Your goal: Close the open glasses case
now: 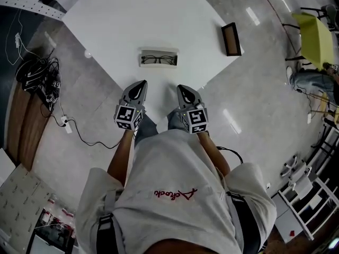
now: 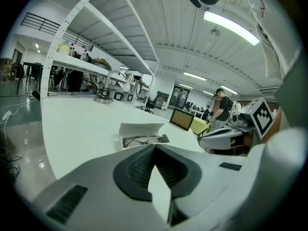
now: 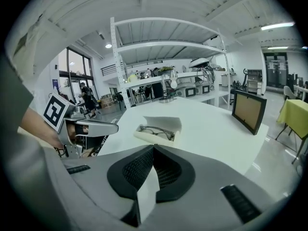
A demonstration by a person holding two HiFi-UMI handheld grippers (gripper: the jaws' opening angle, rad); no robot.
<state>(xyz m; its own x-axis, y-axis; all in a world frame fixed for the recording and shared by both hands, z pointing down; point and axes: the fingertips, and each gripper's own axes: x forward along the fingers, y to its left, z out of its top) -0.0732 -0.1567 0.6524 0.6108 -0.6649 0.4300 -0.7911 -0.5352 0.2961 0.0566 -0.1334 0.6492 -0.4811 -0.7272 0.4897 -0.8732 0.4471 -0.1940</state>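
Near the corner of the bench (image 1: 122,25), the left tool (image 1: 141,84) and right tool (image 1: 181,89) both have jaws together and empty, and straight ahead between them, seemingly equally near each, the open glasses case (image 1: 158,59) lies crosswise.

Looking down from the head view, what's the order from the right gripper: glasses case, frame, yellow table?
1. Glasses case, on the table ahead of the right gripper.
2. Frame, at the table's right edge.
3. Yellow table, far right, on the floor.

A white table (image 1: 122,20) stands on glossy grey floor (image 1: 254,105), metal shelving (image 3: 163,44) behind.
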